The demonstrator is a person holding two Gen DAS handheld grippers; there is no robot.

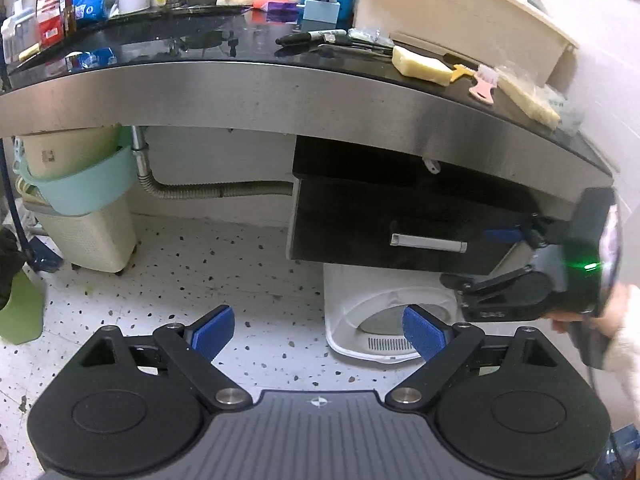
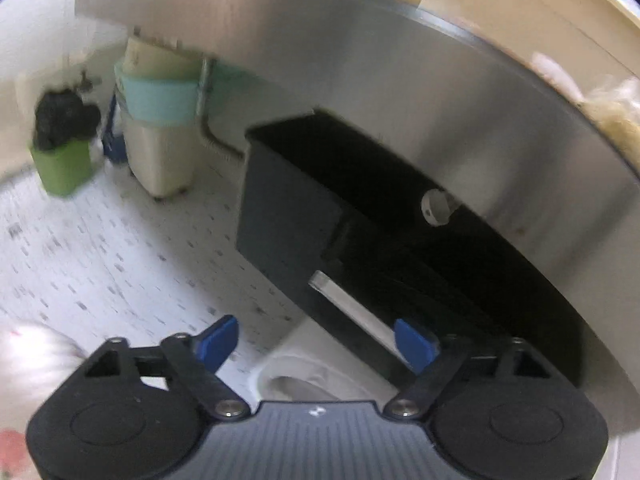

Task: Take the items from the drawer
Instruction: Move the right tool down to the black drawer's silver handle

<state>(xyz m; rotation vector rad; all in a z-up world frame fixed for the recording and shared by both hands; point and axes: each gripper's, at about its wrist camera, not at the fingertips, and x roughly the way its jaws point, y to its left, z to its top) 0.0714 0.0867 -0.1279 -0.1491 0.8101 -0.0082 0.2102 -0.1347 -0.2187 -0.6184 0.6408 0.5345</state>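
Note:
A black drawer [image 1: 380, 220] with a silver bar handle [image 1: 428, 242] hangs under the steel-edged counter [image 1: 280, 92]; it looks shut. My left gripper [image 1: 319, 332] is open and empty, held back above the floor. My right gripper [image 2: 316, 344] is open and empty, close to the drawer [image 2: 320, 208], its right fingertip next to the handle [image 2: 352, 308]. The right gripper also shows in the left wrist view [image 1: 500, 256], at the drawer's right end. The drawer's contents are hidden.
On the counter lie a soap bar [image 1: 420, 66], brushes [image 1: 486, 86], a marker [image 1: 312, 37] and several bottles and packets. Below stand a white machine [image 1: 384, 320], a cream bin with a teal basket [image 1: 84, 196], a drain hose [image 1: 216, 190] and a green bin [image 2: 62, 168].

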